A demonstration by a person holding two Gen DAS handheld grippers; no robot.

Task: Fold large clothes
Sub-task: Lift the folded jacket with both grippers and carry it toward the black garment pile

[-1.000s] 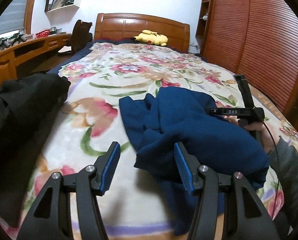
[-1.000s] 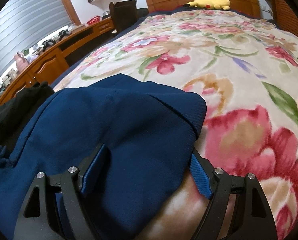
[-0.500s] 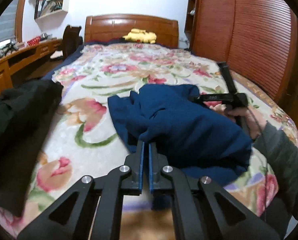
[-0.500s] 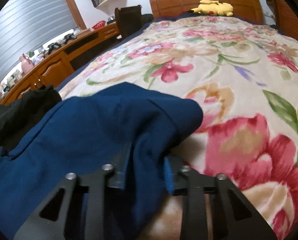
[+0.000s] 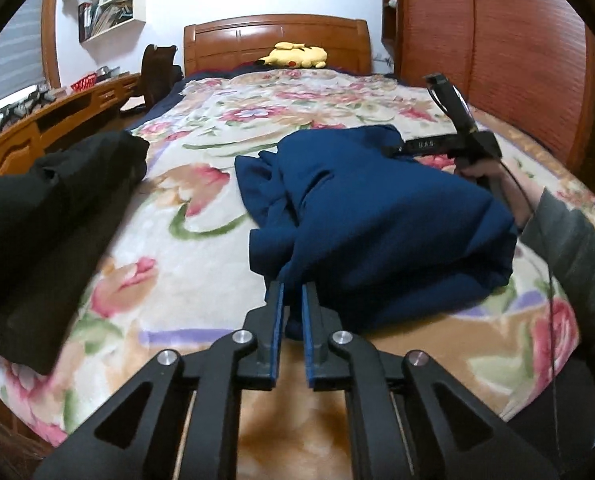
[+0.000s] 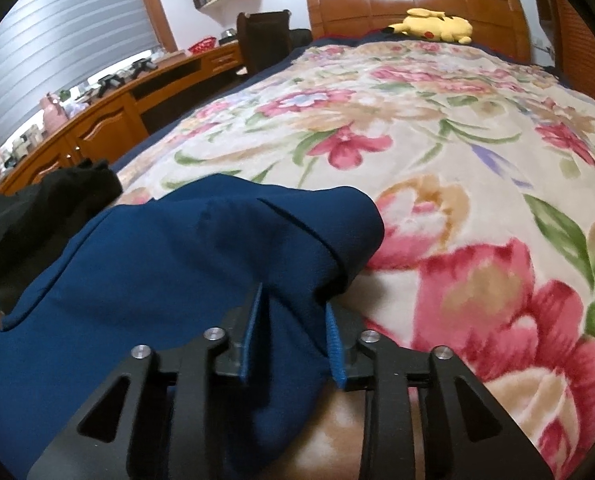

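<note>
Grasping is the step in hand: both tongs are set at the near edge of the navy blue garment, which lies bunched on the floral bedspread at the foot end of the bed, not yet spread or folded.

Nearest the garment's hem, the left tongs stand narrow, their blue pads parting slightly, with a pinch of navy cloth showing between the tips; whether the pads truly bite it I cannot tell. On the garment's right side, the right tongs straddle a thick fold of the same cloth, their jaws opening at a middling gap, the fabric bulging between the pads.

My guess is that the next move calls for a firm hold on two corners, then a lift and pull apart to flatten the garment.

Both tongs tilt downward toward the garment. Beyond its right flank a hand in a grey sleeve holds the right handle. Left of the garment lies black clothing.
</note>
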